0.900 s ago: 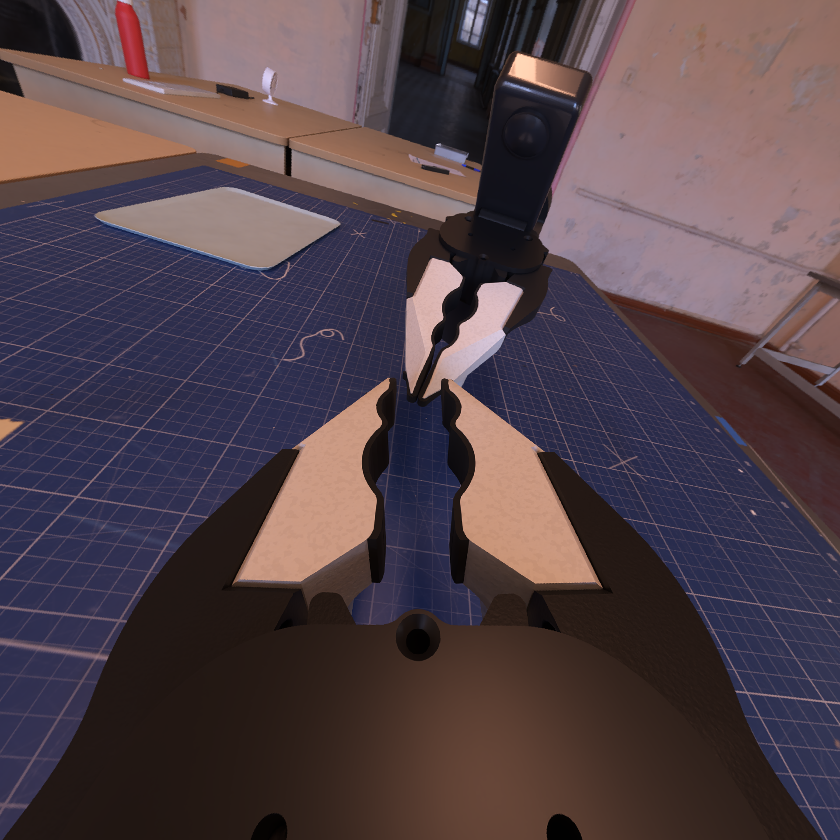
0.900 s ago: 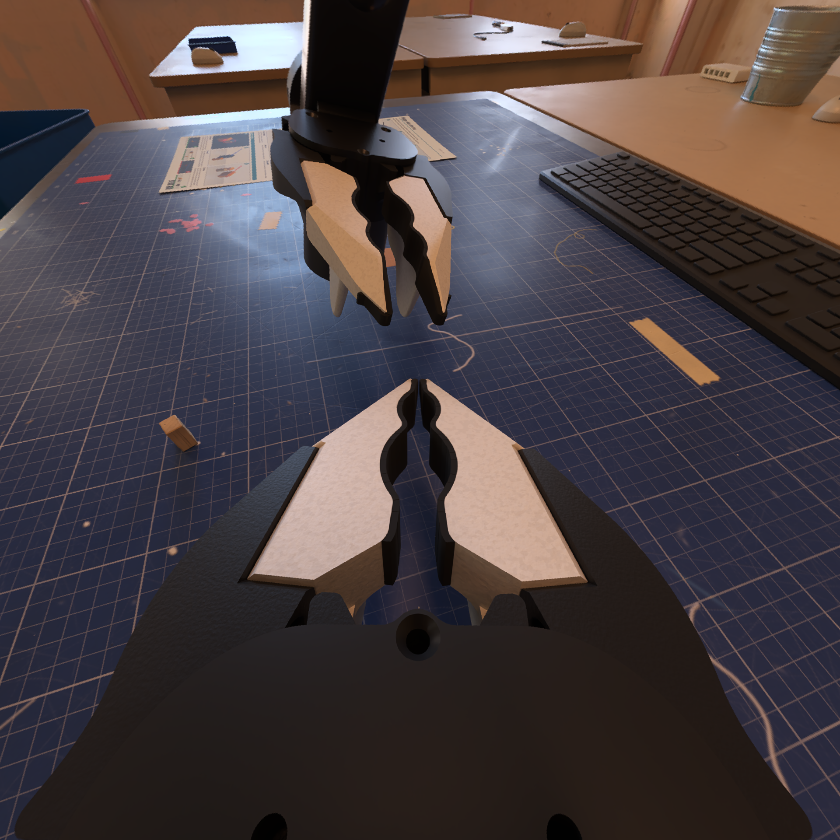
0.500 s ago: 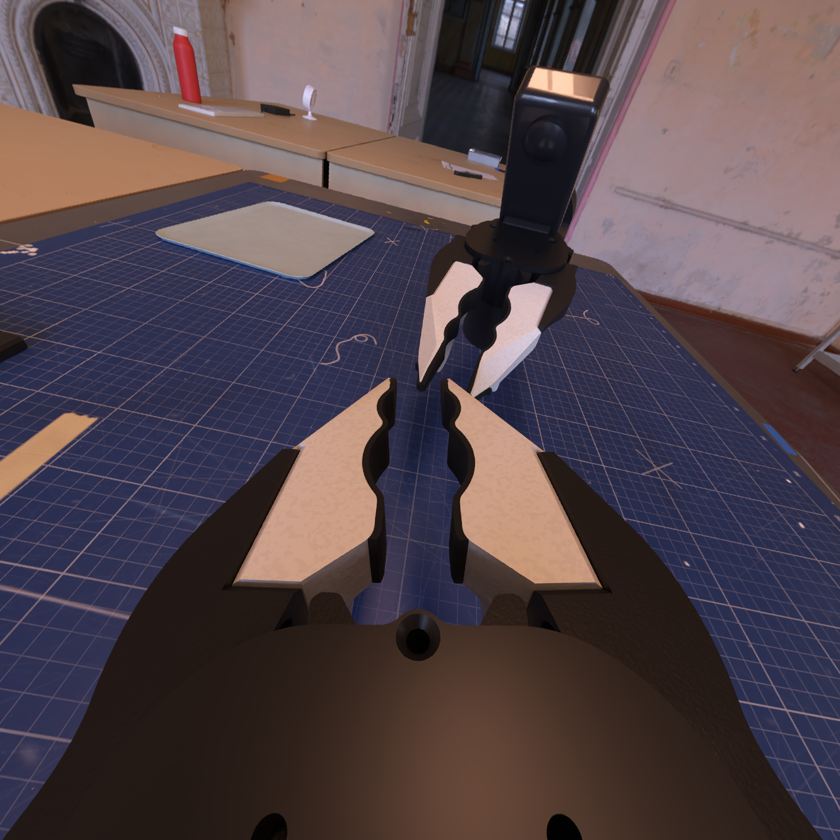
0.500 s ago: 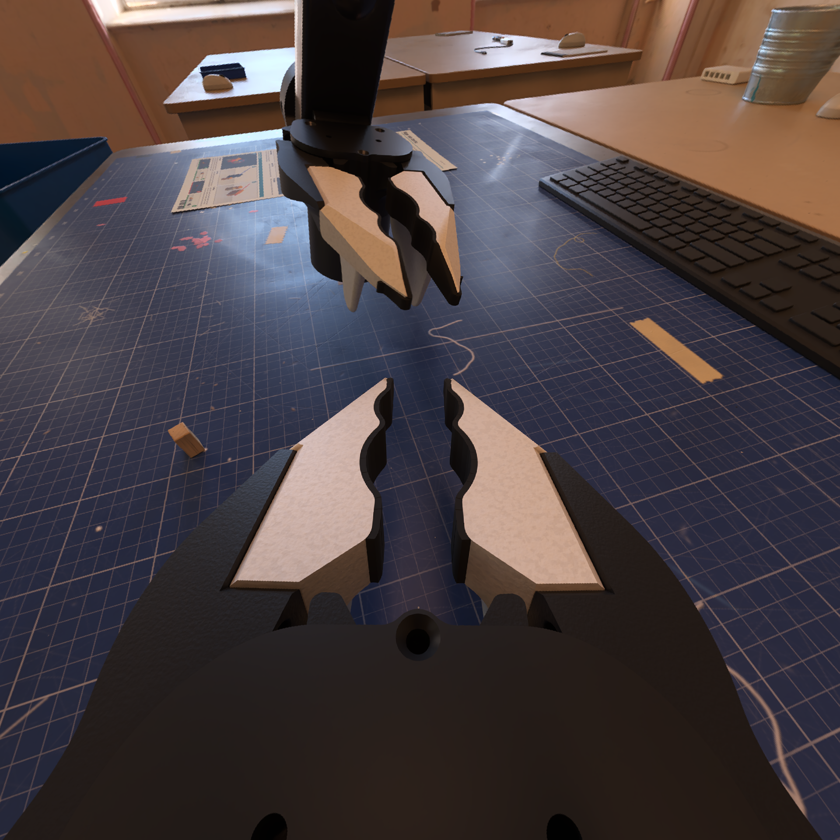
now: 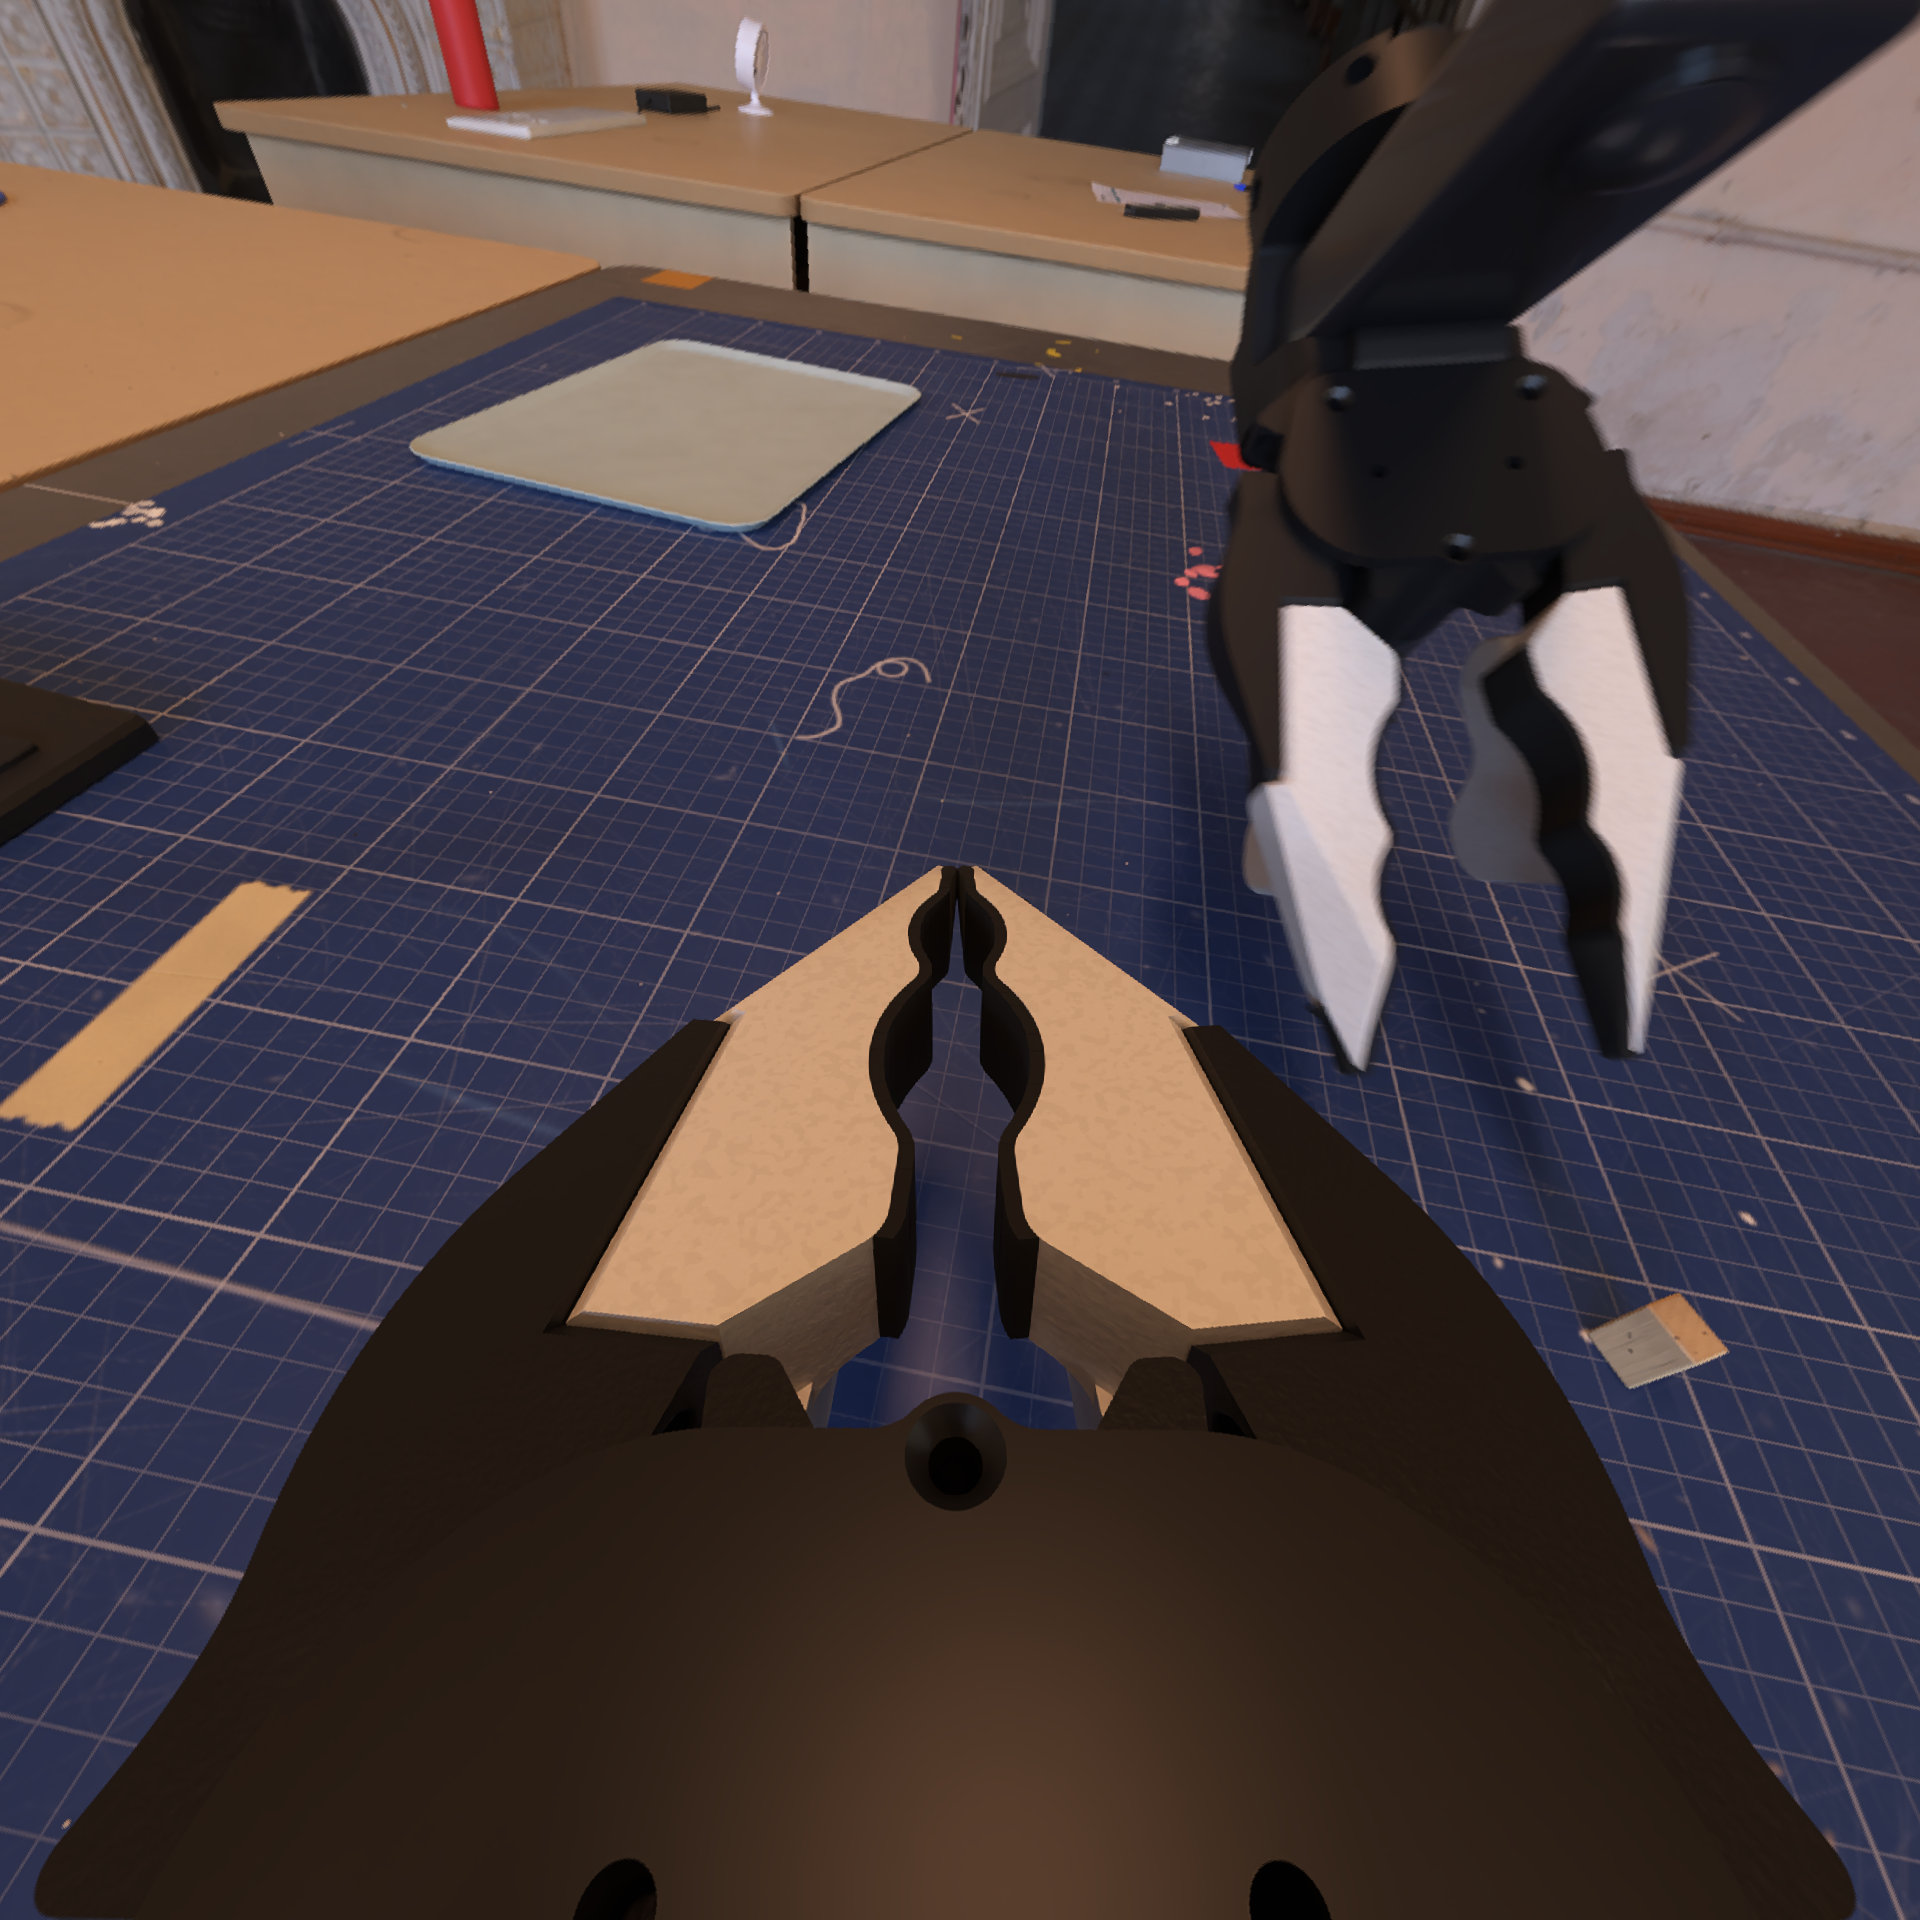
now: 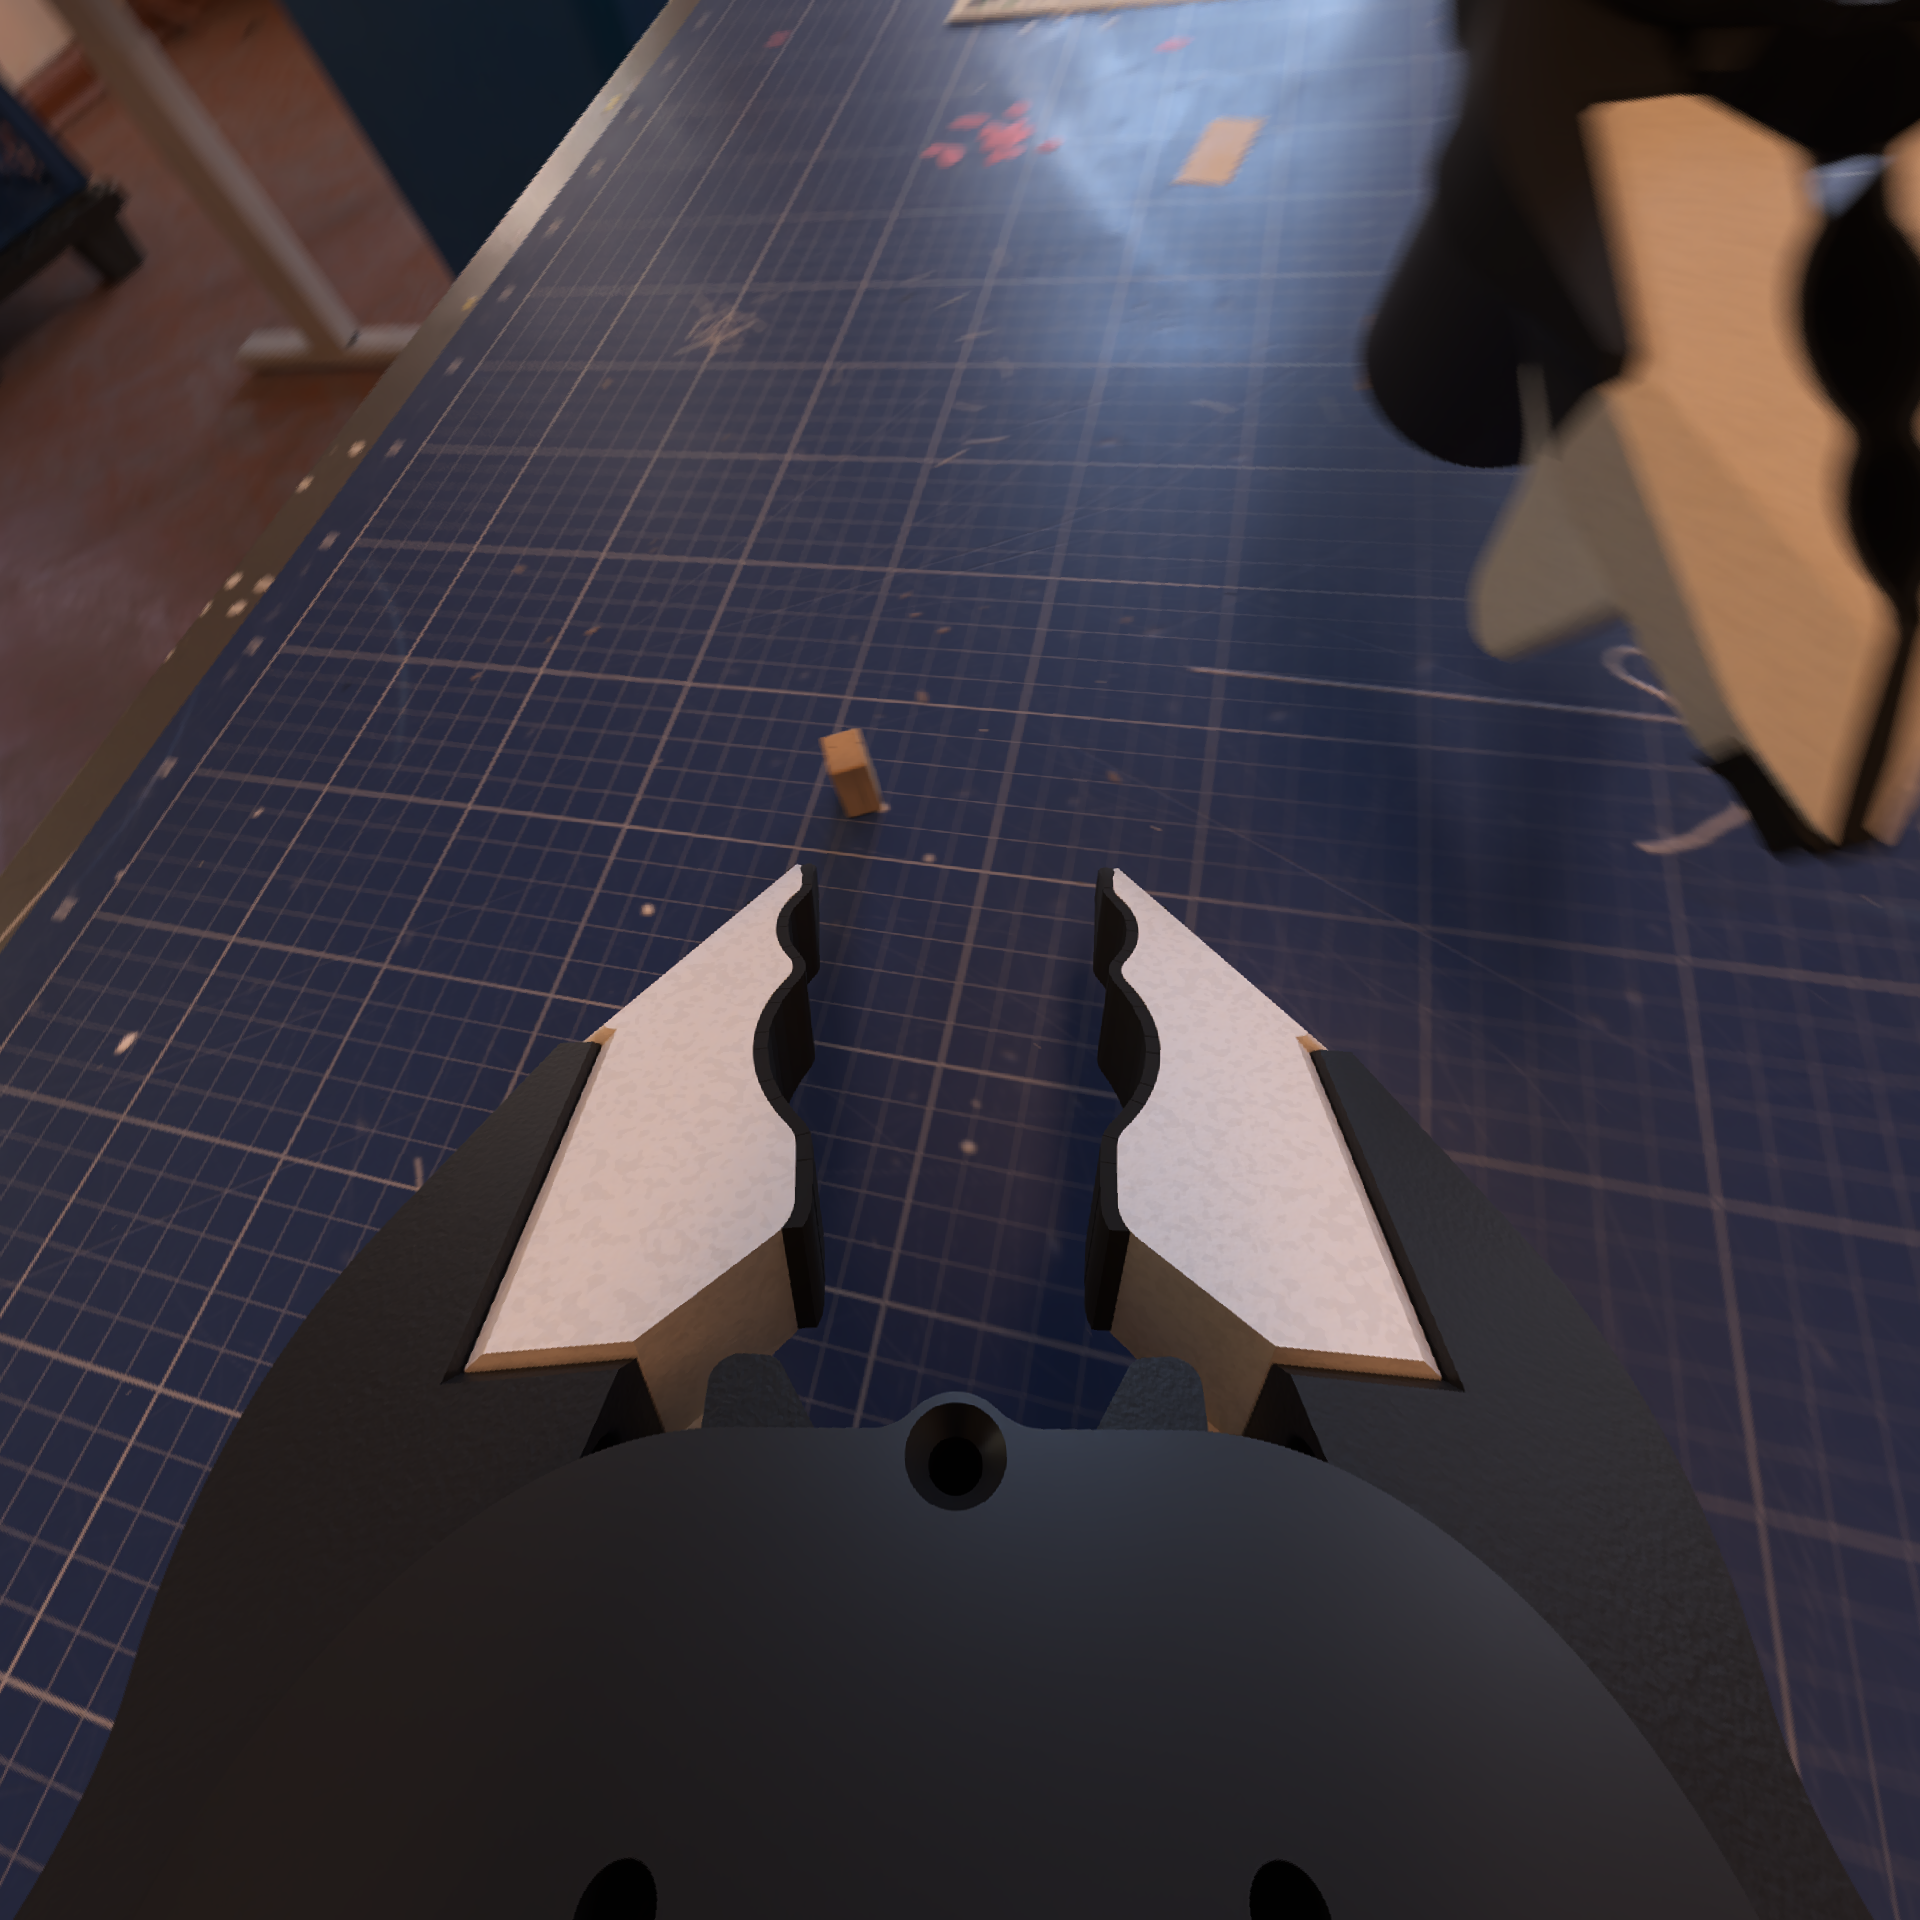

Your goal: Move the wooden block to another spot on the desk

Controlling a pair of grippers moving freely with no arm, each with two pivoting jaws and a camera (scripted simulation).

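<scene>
The small wooden block [image 6: 853,770] lies on the blue cutting mat [image 6: 1039,520], a short way ahead of my right gripper [image 6: 954,883] and a little left of its centre line. That gripper is open and empty above the mat. In the left wrist view the block [image 5: 1653,1352] lies at the lower right, below and nearer than the right gripper [image 5: 1486,1049], which hovers open with its tips pointing down. My left gripper [image 5: 956,875] is shut and empty over the middle of the mat. It also shows at the upper right of the right wrist view [image 6: 1818,821].
A pale flat tray [image 5: 670,434] lies at the far left of the mat. A strip of tan tape [image 5: 156,1003] and a black keyboard corner [image 5: 52,753] lie at the left. The mat's edge [image 6: 312,499] drops to the floor on the left of the right wrist view.
My right gripper has opened wider, swung left and tilted down toward the block. My left gripper has gone from open to shut and turned so the right gripper sits at its right.
</scene>
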